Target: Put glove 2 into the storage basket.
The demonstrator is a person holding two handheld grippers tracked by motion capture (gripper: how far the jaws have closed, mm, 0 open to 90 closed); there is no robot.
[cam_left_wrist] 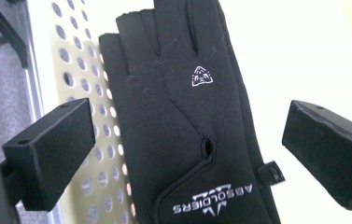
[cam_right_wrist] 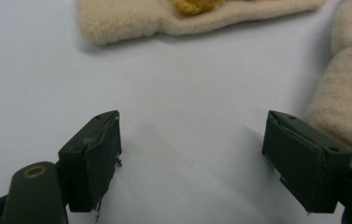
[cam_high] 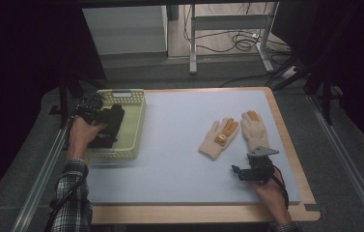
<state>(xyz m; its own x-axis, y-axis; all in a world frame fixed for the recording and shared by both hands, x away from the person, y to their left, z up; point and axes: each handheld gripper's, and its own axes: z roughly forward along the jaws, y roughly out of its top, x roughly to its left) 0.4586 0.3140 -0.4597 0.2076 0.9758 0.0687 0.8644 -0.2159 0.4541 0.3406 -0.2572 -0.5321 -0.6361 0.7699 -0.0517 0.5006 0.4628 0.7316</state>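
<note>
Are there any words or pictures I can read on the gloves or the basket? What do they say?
"ABSOLDIERS", white letters seen upside down, on the cuff of the black glove in the basket.
A small white logo sits on the back of that glove; it has no letters I can read.
The cream gloves show no words.

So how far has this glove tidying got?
Judging by the layout, about halfway. A black glove already lies in the yellow basket, with the open left claw over it. The two cream gloves remain on the table; the open right claw sits near them, holding nothing.
</note>
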